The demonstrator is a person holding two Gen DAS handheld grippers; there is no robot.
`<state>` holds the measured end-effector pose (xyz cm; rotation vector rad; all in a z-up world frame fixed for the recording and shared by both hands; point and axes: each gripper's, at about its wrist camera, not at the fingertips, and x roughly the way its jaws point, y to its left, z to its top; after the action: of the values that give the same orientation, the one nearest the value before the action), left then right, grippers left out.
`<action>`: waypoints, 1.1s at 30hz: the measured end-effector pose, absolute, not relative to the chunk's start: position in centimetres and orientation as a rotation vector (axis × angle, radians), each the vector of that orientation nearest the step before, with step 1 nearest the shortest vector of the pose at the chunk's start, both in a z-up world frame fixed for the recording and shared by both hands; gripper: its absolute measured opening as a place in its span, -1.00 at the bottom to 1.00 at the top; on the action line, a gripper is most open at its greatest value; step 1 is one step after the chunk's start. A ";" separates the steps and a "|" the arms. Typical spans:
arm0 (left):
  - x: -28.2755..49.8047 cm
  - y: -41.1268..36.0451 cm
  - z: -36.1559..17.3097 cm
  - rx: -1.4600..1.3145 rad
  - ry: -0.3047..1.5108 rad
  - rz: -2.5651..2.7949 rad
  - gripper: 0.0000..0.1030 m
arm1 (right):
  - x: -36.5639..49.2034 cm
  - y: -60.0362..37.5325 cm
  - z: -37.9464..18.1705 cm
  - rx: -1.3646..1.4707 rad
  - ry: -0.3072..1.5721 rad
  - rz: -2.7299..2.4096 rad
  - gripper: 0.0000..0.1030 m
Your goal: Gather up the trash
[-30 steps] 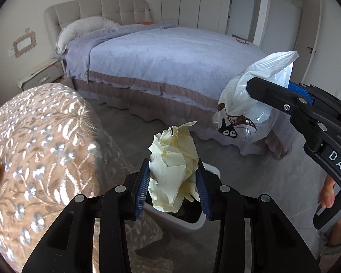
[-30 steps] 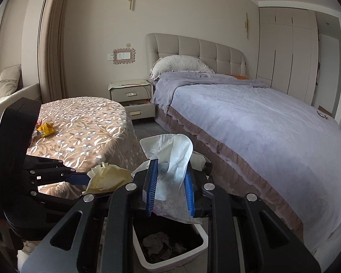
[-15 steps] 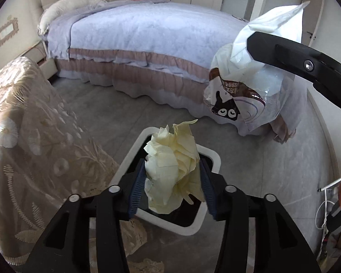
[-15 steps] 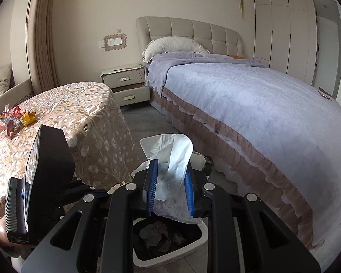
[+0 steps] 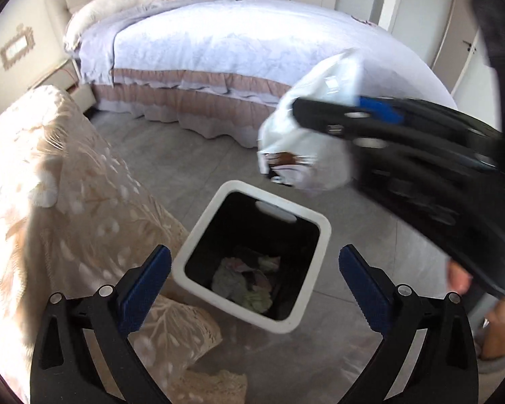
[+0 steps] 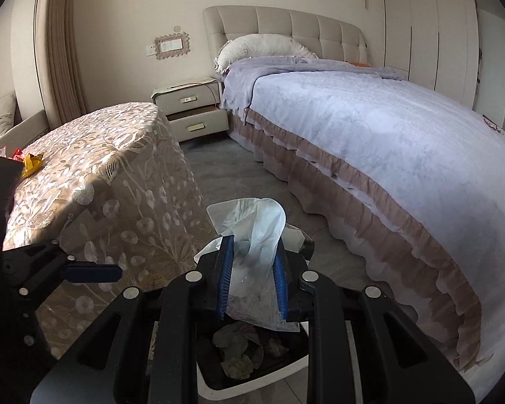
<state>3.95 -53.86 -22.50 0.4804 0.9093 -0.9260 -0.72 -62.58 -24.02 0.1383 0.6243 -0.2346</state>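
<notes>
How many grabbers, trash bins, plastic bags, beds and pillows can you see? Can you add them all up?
Grabbers: 2, the left gripper and right gripper
Trash bins: 1, the bin
Plastic bags: 1, the bag
Beds: 1, the bed
Pillows: 1, the pillow
Total: 6

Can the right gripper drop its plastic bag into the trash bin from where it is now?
Probably yes. The right gripper holds the plastic bag directly above the open trash bin, and the left gripper, jaws open, does not cover the opening.
</notes>
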 end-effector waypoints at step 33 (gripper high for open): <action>-0.5 -37.4 -10.0 0.299 0.547 -0.726 0.90 | -3.9 -52.7 -12.3 -0.031 0.351 -0.151 0.91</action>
<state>-0.53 -37.39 -9.98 0.2989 0.5473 -0.7258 -3.93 -52.70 -12.30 -0.0314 0.3513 -0.1506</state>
